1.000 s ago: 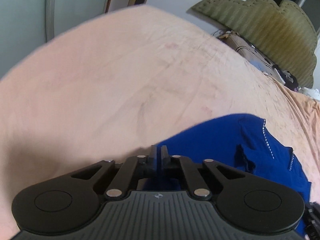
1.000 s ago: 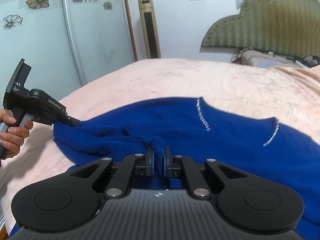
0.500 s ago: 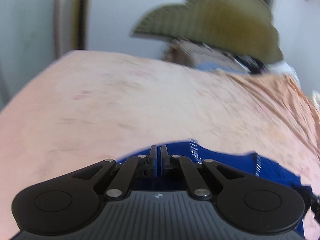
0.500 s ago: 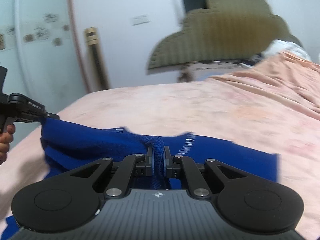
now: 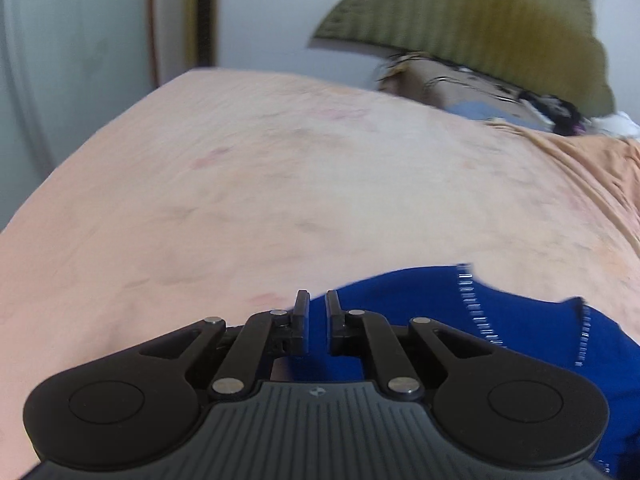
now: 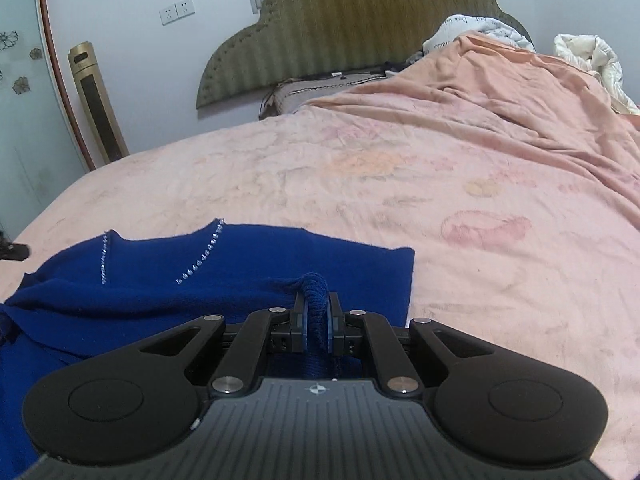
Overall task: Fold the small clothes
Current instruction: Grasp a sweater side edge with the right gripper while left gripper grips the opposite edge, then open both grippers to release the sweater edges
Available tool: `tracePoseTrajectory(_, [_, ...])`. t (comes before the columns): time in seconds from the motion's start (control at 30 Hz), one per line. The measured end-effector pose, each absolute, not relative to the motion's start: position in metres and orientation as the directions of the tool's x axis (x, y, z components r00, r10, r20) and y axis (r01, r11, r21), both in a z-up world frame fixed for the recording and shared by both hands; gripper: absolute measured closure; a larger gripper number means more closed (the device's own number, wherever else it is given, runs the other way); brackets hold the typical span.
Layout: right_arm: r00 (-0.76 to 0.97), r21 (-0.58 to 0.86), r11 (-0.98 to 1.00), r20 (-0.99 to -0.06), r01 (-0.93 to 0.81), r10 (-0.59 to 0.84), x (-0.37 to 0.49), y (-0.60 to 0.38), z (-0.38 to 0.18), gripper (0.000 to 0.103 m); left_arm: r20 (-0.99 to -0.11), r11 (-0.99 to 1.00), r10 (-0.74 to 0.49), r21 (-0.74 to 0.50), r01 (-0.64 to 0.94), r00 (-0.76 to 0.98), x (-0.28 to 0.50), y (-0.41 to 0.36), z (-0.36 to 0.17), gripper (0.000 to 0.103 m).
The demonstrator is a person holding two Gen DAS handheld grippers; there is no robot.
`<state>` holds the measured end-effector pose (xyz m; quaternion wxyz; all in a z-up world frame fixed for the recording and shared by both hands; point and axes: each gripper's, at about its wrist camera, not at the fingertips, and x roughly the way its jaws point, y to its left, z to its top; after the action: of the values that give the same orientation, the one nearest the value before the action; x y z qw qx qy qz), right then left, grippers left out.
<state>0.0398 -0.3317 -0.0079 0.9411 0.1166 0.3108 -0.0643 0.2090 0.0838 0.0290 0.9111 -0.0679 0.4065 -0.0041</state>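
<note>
One blue sweater (image 6: pixel 160 280): right hand-held gripper (image 6: pixel 316 312) clamped on its fold; left hand-held gripper (image 5: pixel 317 320), jaws opening, contents blurred.

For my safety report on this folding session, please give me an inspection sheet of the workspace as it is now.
Surface: pink bed sheet, rumpled on the right.
Job's things: one blue garment with sparkly trim, bunched at the near edge.
Clutter: white quilt heaped near the headboard.
Grippers: right gripper shut on a fold of the garment; left gripper jaws opening, narrow gap, no cloth visibly pinched.
Cables: nothing seen.
Surroundings: olive headboard, gold tower fan, wall sockets.
</note>
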Motion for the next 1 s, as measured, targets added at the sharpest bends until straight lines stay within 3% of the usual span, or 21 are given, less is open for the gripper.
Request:
tracePoseTrajectory(0.13, [0.795, 0.186, 0.962, -0.605, 0.199, -0.048, 0.038, -0.330, -0.012, 0.092, -0.781, 0.953, -0.211, -0.297, -0.053, 0.589, 0.217, 0.120, 0.013, 0.096])
tracePoseTrajectory(0.23, [0.787, 0.198, 0.960, -0.616, 0.198, -0.035, 0.037, -0.330, -0.015, 0.091, -0.792, 0.936, -0.262, -0.347, -0.053, 0.551, 0.223, 0.124, 0.002, 0.091])
tracePoseTrajectory(0.37, [0.785, 0.193, 0.961, -0.619, 0.199, -0.038, 0.035, -0.330, -0.015, 0.090, -0.785, 0.923, -0.286, -0.380, -0.064, 0.550, 0.229, 0.119, -0.010, 0.055])
tracePoseTrajectory(0.57, [0.785, 0.177, 0.965, -0.618, 0.194, -0.044, 0.031, -0.329, -0.012, 0.088, -0.738, 0.852, -0.347, -0.506, -0.135, 0.578, 0.223, 0.133, -0.013, 0.037])
tracePoseTrajectory(0.63, [0.784, 0.179, 0.964, -0.619, 0.195, -0.044, 0.031, -0.329, -0.013, 0.088, -0.745, 0.859, -0.342, -0.495, -0.130, 0.573, 0.222, 0.134, -0.014, 0.038])
tracePoseTrajectory(0.67, [0.784, 0.182, 0.964, -0.619, 0.196, -0.042, 0.031, -0.330, -0.013, 0.088, -0.747, 0.867, -0.343, -0.485, -0.114, 0.570, 0.223, 0.131, -0.014, 0.052])
tracePoseTrajectory(0.7, [0.784, 0.185, 0.963, -0.620, 0.197, -0.041, 0.031, -0.330, -0.014, 0.087, -0.751, 0.873, -0.345, -0.477, -0.101, 0.563, 0.223, 0.129, -0.014, 0.082])
tracePoseTrajectory(0.73, [0.784, 0.187, 0.962, -0.619, 0.199, -0.042, 0.031, -0.330, -0.014, 0.087, -0.762, 0.878, -0.352, -0.470, -0.089, 0.543, 0.225, 0.126, -0.015, 0.093])
tracePoseTrajectory(1.0, [0.815, 0.113, 0.977, -0.574, 0.180, -0.084, 0.028, -0.325, 0.004, 0.092, -0.676, 0.969, -0.199, -0.242, 0.041, 0.709, 0.222, 0.092, 0.027, 0.096])
